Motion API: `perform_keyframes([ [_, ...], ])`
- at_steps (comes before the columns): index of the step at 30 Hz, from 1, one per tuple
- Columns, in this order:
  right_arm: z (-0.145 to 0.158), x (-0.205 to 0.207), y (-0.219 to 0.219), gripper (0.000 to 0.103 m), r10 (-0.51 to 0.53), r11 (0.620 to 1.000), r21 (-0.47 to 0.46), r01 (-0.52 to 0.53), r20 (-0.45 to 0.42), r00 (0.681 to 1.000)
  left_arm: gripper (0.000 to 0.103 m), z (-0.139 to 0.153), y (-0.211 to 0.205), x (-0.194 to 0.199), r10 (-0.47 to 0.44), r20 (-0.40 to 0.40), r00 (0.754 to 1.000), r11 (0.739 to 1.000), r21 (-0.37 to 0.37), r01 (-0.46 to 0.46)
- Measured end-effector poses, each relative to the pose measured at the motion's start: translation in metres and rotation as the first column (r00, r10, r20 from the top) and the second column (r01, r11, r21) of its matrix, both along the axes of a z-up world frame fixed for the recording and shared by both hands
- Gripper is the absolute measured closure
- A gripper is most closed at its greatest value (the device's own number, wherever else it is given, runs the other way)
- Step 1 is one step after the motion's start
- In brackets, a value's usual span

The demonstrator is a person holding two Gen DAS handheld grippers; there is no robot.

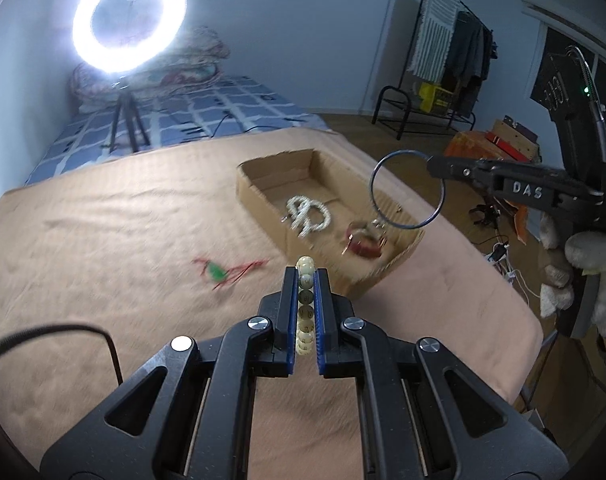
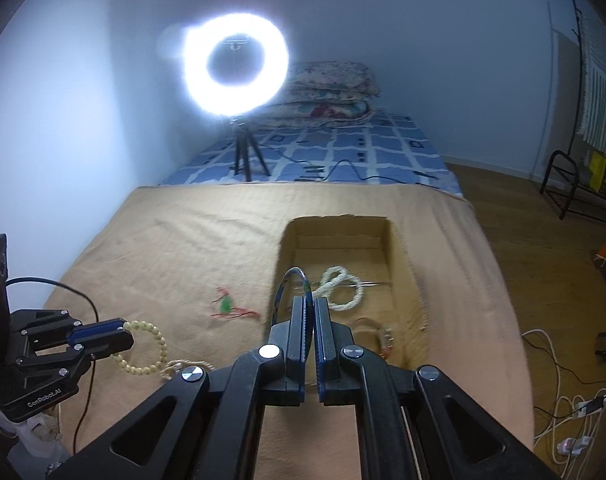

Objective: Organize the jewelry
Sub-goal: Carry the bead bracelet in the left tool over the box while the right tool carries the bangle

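Left tongs (image 1: 306, 280): black with blue pads, closed on a cream and olive-grey bead bracelet (image 1: 305, 280). Right tongs (image 2: 312, 308): black with blue pads, closed on a thin dark blue-black bangle (image 2: 291, 292). Cardboard box (image 1: 263, 200): plain brown, holding a white pearl strand (image 1: 308, 216) and a dark red piece with gold-coloured trim (image 1: 365, 242). Blanket (image 1: 123, 248): plain tan. Pendant (image 1: 217, 272) on the blanket: green, with red cord. Bedsheet (image 2: 343, 148): blue and white check with small dark marks. Folded quilts (image 2: 327, 92): pale floral with red. Ring light (image 2: 235, 64): glaring white, on a black tripod (image 2: 245, 158). Wall (image 1: 283, 20): pale blue-grey.
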State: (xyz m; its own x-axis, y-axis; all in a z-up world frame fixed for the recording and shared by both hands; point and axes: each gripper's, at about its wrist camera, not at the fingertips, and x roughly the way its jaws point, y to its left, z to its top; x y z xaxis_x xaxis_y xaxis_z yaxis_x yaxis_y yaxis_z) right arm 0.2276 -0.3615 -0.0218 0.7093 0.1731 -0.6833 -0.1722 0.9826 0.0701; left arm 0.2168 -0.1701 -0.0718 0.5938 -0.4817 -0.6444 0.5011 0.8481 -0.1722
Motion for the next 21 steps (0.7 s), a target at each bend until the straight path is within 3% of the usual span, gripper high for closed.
perform_keyframes([
  [9,-0.011,0.032,-0.030,0.102,-0.058,0.998,-0.016,0.057,-0.011,0.998,0.098,-0.005,-0.047,0.031,-0.045,-0.021,0.999,0.999,-0.023,0.045],
  [21,-0.044,0.080,-0.055,0.102,-0.104,0.994,-0.018,0.104,-0.063,0.993,0.098,-0.029,-0.101,0.060,-0.084,-0.054,0.995,0.996,0.006,0.084],
])
